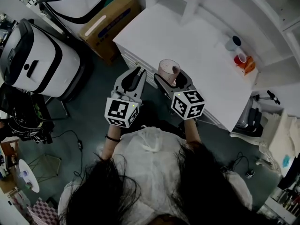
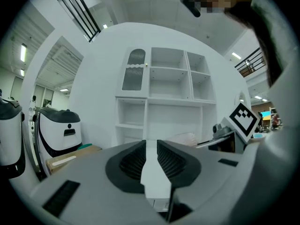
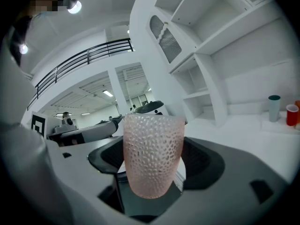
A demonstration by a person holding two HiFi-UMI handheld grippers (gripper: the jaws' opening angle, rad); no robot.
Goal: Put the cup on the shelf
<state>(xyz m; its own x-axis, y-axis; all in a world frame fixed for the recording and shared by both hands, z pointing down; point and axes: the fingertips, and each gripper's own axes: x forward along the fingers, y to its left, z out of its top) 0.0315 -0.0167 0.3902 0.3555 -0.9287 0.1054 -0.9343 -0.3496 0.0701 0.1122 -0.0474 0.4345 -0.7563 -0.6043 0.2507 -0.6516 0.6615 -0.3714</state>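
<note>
Well, my right gripper (image 1: 172, 79) pinches the pink cup (image 3: 152, 149) low, my left gripper (image 2: 151, 148) narrow and empty, so the cup could tip against the shelf (image 3: 220, 36) edge.

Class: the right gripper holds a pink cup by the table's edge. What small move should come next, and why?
Probably carry the cup forward across the table toward the shelf. The right gripper is shut on it, upright, near the table's near edge, and the shelf stands at the far side with open compartments.
</note>
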